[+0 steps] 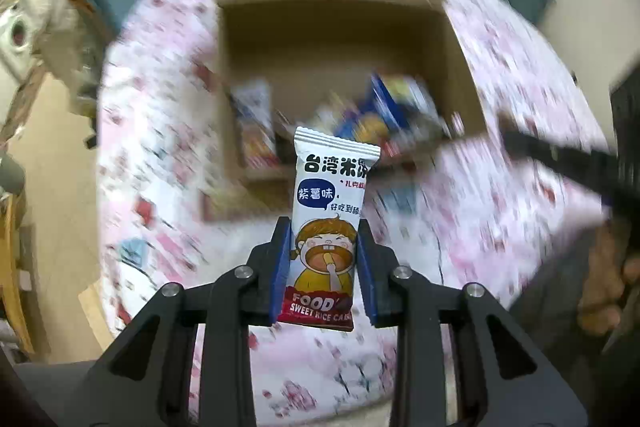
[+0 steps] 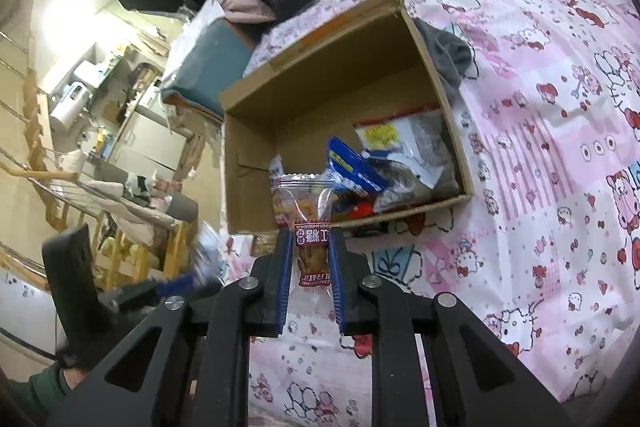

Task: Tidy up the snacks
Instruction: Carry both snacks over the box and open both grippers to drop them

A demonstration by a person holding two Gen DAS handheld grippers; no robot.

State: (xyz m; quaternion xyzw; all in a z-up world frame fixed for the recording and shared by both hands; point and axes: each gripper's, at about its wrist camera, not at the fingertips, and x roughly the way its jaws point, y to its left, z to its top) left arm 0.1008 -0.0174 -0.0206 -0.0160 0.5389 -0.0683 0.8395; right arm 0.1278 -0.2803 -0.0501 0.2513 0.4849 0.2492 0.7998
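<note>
**Reviewer:** When you looked along the left gripper (image 1: 323,259), its blue pads (image 1: 281,267) were pressed on both long edges of a white rice-cake packet (image 1: 326,227), which stood upright just in front of the cardboard box (image 1: 248,39). That box sat on the pink patterned cover (image 1: 500,207).

**Operator:** How did that packet strike you?

**Reviewer:** I'd judge it light and crinkly, with a brittle cake inside, so you were right to take it by the sides, low down, and not hard. One packet was in those jaws. Inside the box I could make out several wrappers, but blur kept me from counting them.

**Operator:** And the other camera?

**Reviewer:** Your right gripper (image 2: 310,267) was clamped on one clear-wrapped snack (image 2: 308,223), narrow at the waist where the pads met it, its sealed top reaching up in front of the box's near wall (image 2: 248,187). It looked soft and slippery, so the pinched middle was the sensible hold. Within the box lay a blue packet (image 2: 352,167) and a larger clear bag with a yellow label (image 2: 404,143); others were half hidden. Left of the box, the left gripper showed only as a blur.
</note>
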